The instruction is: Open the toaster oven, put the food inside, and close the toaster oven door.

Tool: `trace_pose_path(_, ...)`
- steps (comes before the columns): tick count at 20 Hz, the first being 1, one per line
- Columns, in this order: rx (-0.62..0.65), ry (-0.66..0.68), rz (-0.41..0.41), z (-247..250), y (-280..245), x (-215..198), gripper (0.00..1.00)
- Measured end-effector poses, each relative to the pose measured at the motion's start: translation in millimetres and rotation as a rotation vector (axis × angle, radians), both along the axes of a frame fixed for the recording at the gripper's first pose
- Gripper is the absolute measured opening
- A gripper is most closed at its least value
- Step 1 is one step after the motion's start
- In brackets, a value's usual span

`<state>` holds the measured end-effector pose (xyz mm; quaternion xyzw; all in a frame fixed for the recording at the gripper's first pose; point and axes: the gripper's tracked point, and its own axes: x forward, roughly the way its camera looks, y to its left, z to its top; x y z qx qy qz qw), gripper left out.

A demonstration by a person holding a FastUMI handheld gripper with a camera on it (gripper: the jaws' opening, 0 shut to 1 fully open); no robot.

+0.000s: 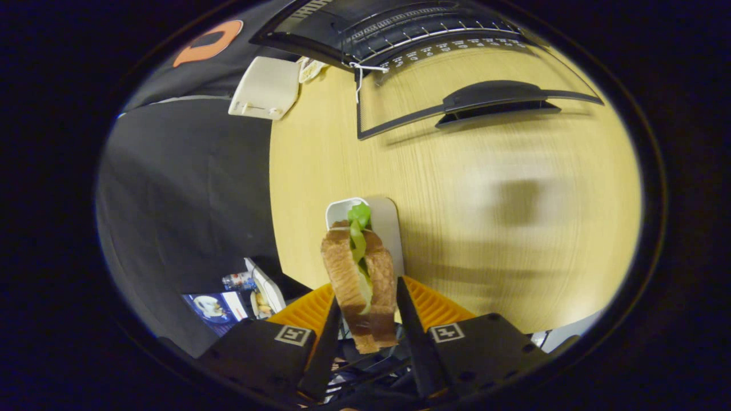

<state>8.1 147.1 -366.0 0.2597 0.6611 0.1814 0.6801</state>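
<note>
I hold a sandwich (361, 279) upright between my jaws, both fingers pressing its bread sides, lifted above the wooden bench (485, 228) and a small white tray (345, 208) below. The toaster oven (411, 34) stands at the far end, its door (474, 94) already folded down. I should travel level, clear the door's handle, then set the sandwich on the rack.

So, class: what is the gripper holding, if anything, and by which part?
The gripper holds a sandwich, its two fingers pressing on the bread slices at the sandwich's lower half.
</note>
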Motion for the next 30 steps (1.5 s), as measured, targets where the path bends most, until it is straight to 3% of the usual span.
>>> trace_pose_path(1, -0.013, -0.008, 0.016, 1, 3, -1, 0.49)
trace_pose_path(5, -0.065, -0.054, 0.053, 14, 10, -1, 0.4)
trace_pose_path(13, -0.04, -0.141, -0.013, 75, 26, 1, 0.39)
trace_pose_path(19, 0.143, -0.233, -0.094, 134, 35, 11, 0.39)
trace_pose_path(24, 0.268, -0.366, -0.252, 168, 4, 59, 0.39)
trace_pose_path(30, 0.357, -0.393, -0.537, 155, -48, 136, 0.39)
